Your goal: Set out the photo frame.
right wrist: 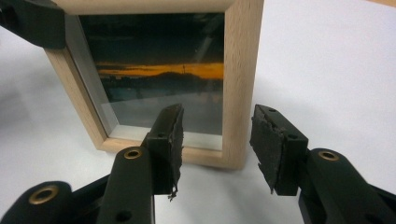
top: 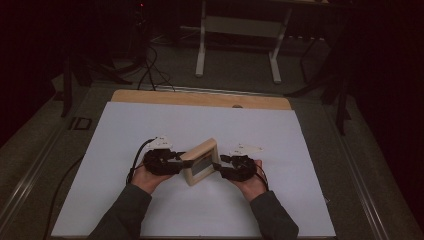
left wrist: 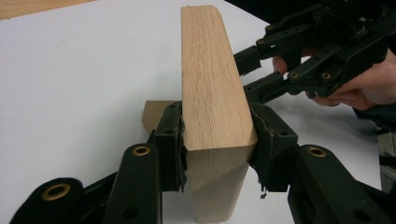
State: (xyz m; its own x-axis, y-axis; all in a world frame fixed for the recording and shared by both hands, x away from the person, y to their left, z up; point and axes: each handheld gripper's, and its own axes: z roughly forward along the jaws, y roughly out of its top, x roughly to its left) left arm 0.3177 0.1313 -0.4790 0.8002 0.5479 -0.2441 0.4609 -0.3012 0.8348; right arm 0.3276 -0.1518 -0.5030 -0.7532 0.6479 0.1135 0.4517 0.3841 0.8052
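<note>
Left gripper [left wrist: 217, 140] clamps the photo frame [left wrist: 212, 93], upright on the desk [top: 150, 210]. Right gripper [right wrist: 217, 140] stands released before the frame's front; close it squarely on the side rail.

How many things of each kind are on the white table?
Light wooden picture frame with a sunset photo: 1
Black two-jaw grippers: 2, left gripper and right gripper
Person's hands: 2, left hand and right hand
Total: 5
</note>
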